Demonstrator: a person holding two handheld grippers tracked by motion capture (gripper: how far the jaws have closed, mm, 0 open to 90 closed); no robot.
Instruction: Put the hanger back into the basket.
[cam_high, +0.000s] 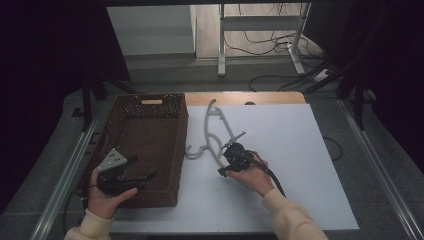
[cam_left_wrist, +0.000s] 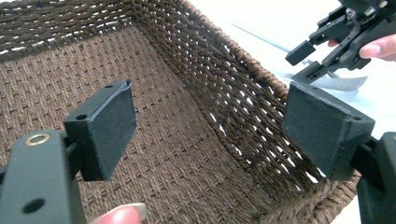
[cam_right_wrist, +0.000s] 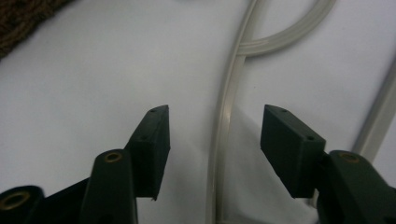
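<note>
A grey plastic clothes hanger (cam_high: 206, 127) lies flat on the white tabletop (cam_high: 290, 150), its hook toward a brown wicker basket (cam_high: 181, 150) on the left. My right gripper (cam_high: 223, 161) sits low over the hanger's near arm. In the right gripper view that grey bar (cam_right_wrist: 224, 116) runs between the two pads of the right gripper (cam_right_wrist: 215, 135), which stand apart from it on either side. My left gripper (cam_high: 144, 166) hovers open over the basket's near end. In the left gripper view its jaws (cam_left_wrist: 205, 126) frame the woven floor and rim (cam_left_wrist: 243, 60), with the right gripper (cam_left_wrist: 310, 58) beyond.
The basket holds nothing that I can see. Metal rails (cam_high: 65, 180) run along both sides of the table. Behind the table's far wooden edge (cam_high: 240, 97) stand a white desk frame (cam_high: 222, 45) and loose cables (cam_high: 265, 45) on the floor.
</note>
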